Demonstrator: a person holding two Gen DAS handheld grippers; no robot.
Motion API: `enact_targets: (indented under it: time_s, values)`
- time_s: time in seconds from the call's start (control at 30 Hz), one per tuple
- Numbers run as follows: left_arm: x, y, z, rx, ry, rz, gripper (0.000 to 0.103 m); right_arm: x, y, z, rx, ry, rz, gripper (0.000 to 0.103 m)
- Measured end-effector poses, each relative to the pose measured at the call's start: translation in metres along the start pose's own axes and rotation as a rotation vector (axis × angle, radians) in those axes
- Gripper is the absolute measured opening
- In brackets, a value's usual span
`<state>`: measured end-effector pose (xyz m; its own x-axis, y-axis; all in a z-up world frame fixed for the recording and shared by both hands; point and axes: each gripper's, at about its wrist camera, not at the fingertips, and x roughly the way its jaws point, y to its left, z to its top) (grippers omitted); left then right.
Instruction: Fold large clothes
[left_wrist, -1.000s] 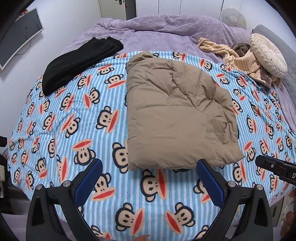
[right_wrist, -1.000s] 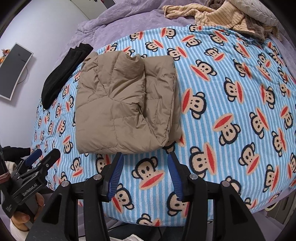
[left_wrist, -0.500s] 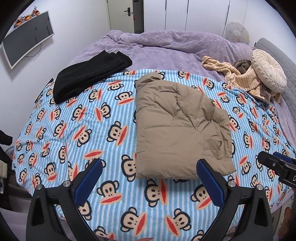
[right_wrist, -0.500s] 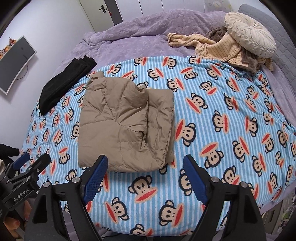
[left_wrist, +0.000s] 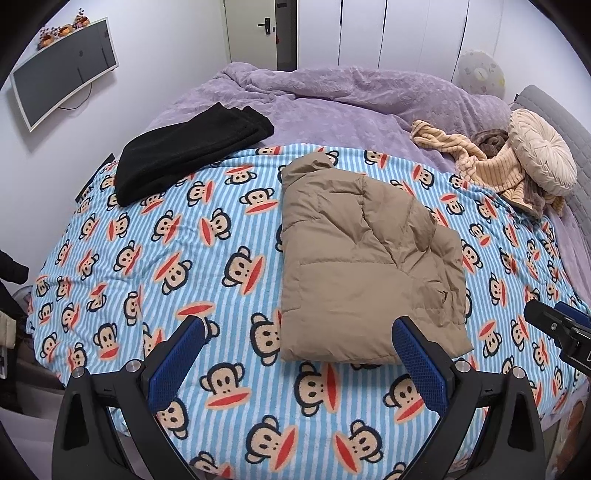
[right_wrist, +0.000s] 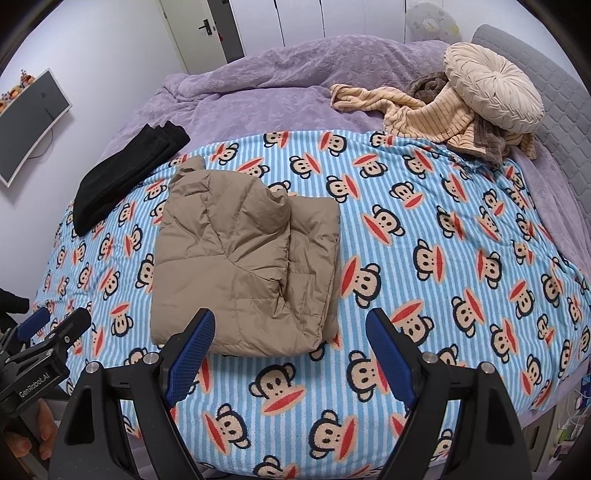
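A tan puffer jacket (left_wrist: 362, 258) (right_wrist: 243, 258) lies folded into a rough rectangle on the blue striped monkey-print blanket (left_wrist: 166, 266) (right_wrist: 424, 258). My left gripper (left_wrist: 295, 350) hovers open above the blanket near the jacket's near edge, holding nothing. My right gripper (right_wrist: 291, 350) is open too, with empty blue pads (right_wrist: 192, 354), just short of the jacket's near right corner. Each gripper also shows at the edge of the other's view: the right one (left_wrist: 557, 328), the left one (right_wrist: 48, 332).
A folded black garment (left_wrist: 184, 151) (right_wrist: 122, 177) lies at the far left of the blanket. Striped beige clothes (left_wrist: 480, 158) (right_wrist: 424, 107) and a round cream cushion (left_wrist: 543, 151) (right_wrist: 495, 88) pile up far right on the purple duvet (left_wrist: 332, 99). A monitor (left_wrist: 62, 70) hangs left.
Both grippers have pulled back and up from the jacket, so more of the bed and room shows. The right gripper has opened wide from a narrow gap. The jacket has not moved.
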<state>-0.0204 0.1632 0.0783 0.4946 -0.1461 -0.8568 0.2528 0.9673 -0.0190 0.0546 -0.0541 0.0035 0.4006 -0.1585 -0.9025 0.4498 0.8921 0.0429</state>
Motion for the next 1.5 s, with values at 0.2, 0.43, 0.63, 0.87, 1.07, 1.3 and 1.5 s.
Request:
enact_targets:
  time_s: [0.2,0.43,0.63,0.87,1.07,1.3,1.5]
  values:
    - [-0.0028,-0.0015,0.0011,-0.001,-0.007,0.003,0.102,-0.0006,0.0008,-0.0002,0.002,0.000,-0.001,0.086]
    - [-0.0030,-0.0016,0.0013,0.001,-0.007,0.002,0.102,-0.0019,0.0011,-0.0011,0.002,0.003,-0.003,0.086]
    - [-0.0034,-0.0020,0.0018,0.001,-0.007,0.003,0.102,-0.0018,0.0013,-0.0011,0.003,0.004,-0.003,0.086]
    - [-0.0035,-0.0026,0.0012,0.002,-0.007,0.003,0.102,-0.0027,-0.0005,-0.0010,0.002,0.004,-0.002,0.086]
    - [-0.0040,-0.0033,0.0009,0.000,-0.007,0.003,0.102,-0.0026,-0.0004,-0.0010,0.002,0.005,-0.002,0.086]
    - [-0.0043,-0.0034,0.0016,0.002,-0.008,0.004,0.102,-0.0024,-0.0005,-0.0009,0.002,0.005,-0.002,0.086]
    - [-0.0041,-0.0038,0.0012,0.002,-0.008,0.004,0.102,-0.0025,-0.0005,-0.0008,0.002,0.006,-0.002,0.086]
